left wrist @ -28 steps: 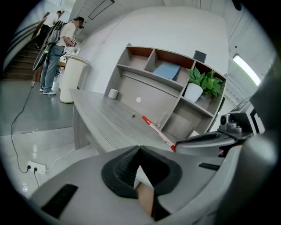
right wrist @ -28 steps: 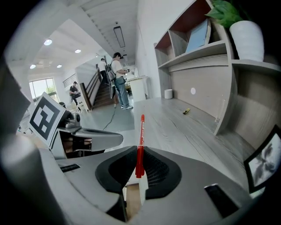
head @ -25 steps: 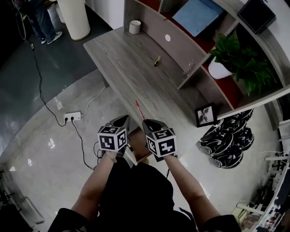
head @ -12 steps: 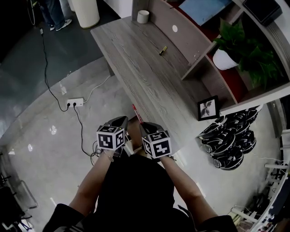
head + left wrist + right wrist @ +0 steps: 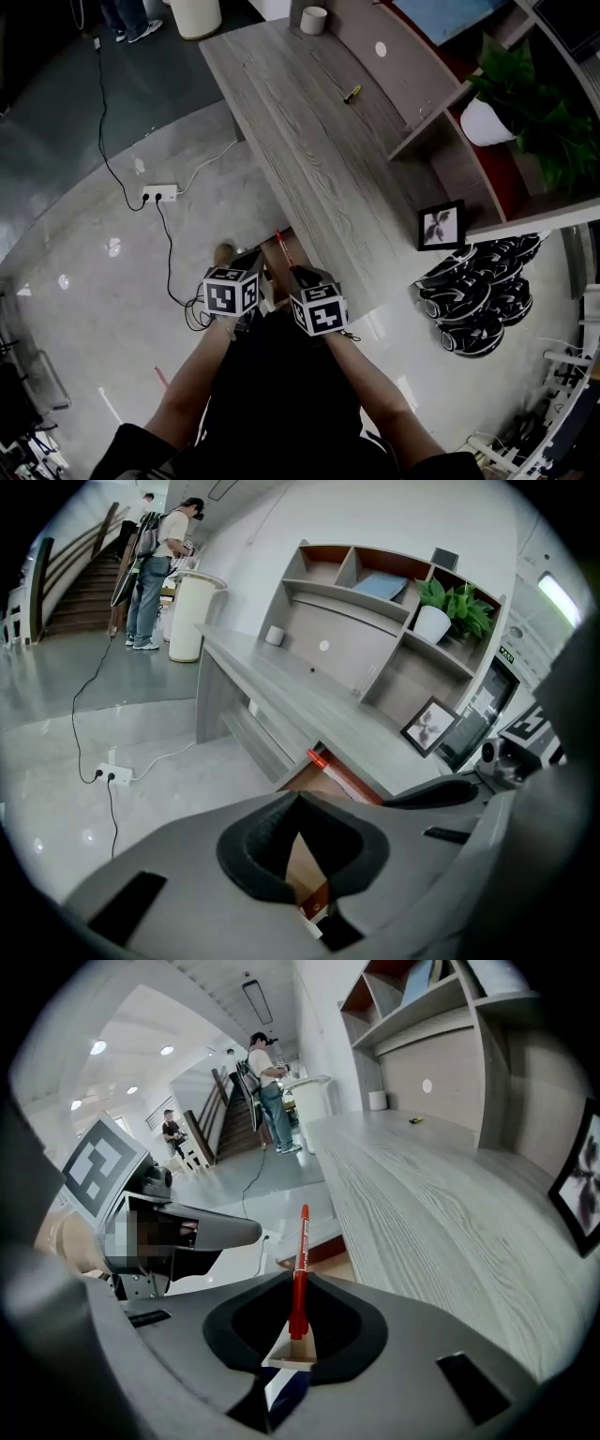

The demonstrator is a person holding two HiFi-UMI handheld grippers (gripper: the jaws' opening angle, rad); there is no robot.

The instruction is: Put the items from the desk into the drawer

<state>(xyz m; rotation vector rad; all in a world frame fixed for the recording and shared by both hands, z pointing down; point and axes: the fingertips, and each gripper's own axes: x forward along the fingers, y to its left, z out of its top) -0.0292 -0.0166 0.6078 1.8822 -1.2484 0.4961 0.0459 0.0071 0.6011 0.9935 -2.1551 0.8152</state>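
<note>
your head camera looks steeply down from high over the desk [image 5: 319,141], far enough to take in its whole top and the floor [image 5: 112,281] beside it. the camera on your left gripper [image 5: 249,258] sits low, near the desk's front edge, and faces along its length toward the shelves [image 5: 375,602]. the one on your right gripper [image 5: 302,275] rides about level with the desktop, close beside it, facing the far end. all three views share the desk and the picture frame [image 5: 429,726]. the head and left gripper views share the power strip [image 5: 157,194]. each gripper view catches the other gripper at its edge.
</note>
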